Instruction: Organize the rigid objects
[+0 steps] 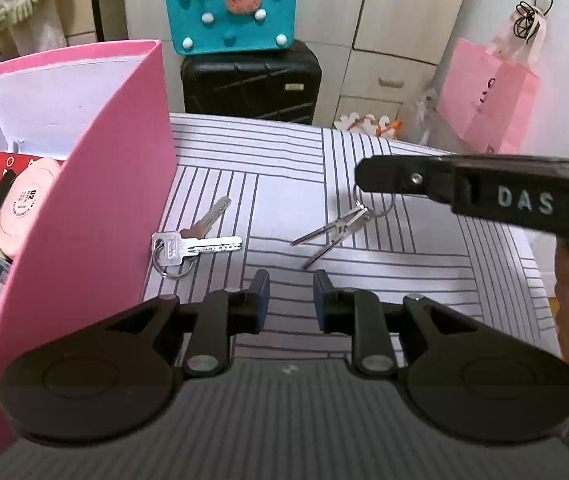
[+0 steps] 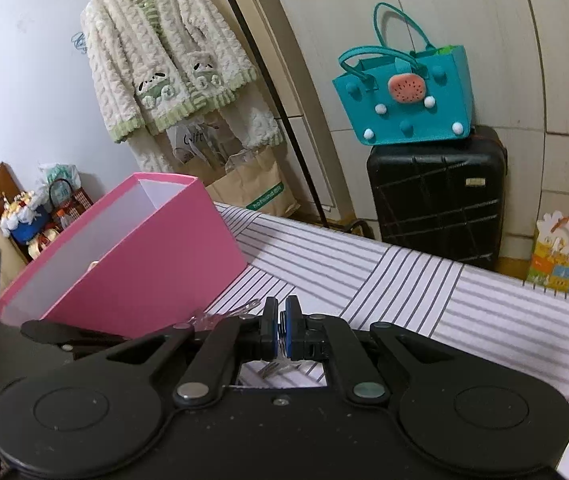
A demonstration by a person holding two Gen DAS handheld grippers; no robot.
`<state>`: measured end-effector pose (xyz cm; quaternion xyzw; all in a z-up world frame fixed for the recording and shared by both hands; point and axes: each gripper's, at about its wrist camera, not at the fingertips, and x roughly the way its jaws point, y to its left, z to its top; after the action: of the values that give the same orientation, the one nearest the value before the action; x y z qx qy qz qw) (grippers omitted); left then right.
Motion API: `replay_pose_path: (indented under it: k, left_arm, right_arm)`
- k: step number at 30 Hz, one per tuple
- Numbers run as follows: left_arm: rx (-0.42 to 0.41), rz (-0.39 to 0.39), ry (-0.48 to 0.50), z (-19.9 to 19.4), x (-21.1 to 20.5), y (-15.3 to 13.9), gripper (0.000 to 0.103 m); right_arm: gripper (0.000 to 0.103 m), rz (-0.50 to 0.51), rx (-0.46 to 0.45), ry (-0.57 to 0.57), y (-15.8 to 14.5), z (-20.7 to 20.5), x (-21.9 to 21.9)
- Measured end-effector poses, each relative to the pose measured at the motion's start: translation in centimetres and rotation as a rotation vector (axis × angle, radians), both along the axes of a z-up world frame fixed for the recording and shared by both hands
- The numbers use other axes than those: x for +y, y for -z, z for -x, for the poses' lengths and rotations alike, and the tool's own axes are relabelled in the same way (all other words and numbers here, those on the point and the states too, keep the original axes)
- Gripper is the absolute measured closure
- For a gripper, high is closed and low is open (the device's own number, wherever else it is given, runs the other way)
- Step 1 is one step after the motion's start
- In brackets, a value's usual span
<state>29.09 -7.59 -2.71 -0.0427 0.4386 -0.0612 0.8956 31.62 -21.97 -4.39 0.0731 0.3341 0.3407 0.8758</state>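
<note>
A bunch of silver keys [image 1: 330, 230] hangs by its ring from my right gripper [image 1: 364, 194], which comes in from the right and holds it just above the striped cloth [image 1: 284, 160]. In the right wrist view the right gripper [image 2: 281, 330] is shut on the key ring [image 2: 281, 334]. A second key bunch [image 1: 194, 242] lies flat on the cloth beside the pink box [image 1: 96, 208]. My left gripper [image 1: 290, 296] is open and empty, low over the cloth, just in front of both bunches.
The pink box [image 2: 144, 256] stands open at the left and holds a pink round case [image 1: 30, 204] and other items. A black suitcase [image 1: 250, 84] with a teal bag [image 1: 230, 8] stands behind the table. A pink paper bag [image 1: 488, 96] hangs at right.
</note>
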Motion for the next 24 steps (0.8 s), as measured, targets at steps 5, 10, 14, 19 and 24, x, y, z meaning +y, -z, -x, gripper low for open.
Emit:
replay_pose_path:
  k: [5, 10, 14, 19, 24]
  left_arm:
    - [0.021, -0.068, 0.054, 1.7, 0.2, -0.7, 0.068]
    - [-0.060, -0.168, -0.001, 4.7, 0.8, -0.6, 0.064]
    - [-0.118, -0.248, -0.065, 5.9, -0.1, 0.2, 0.066]
    - [-0.148, -0.346, -0.121, 6.6, -1.4, 1.4, 0.064]
    - [-0.158, -0.386, -0.166, 6.0, -1.8, 2.3, 0.062]
  right_arm:
    - [0.098, 0.009, -0.006, -0.009, -0.1, 1.3, 0.0]
    - [0.098, 0.002, -0.016, -0.020, 0.2, 2.4, 0.2]
    - [0.098, 0.001, -0.024, -0.031, 0.5, 3.2, 0.1]
    - [0.098, 0.008, -0.030, -0.053, 0.5, 3.6, -0.1]
    - [0.098, 0.025, -0.043, -0.072, 0.4, 4.2, 0.0]
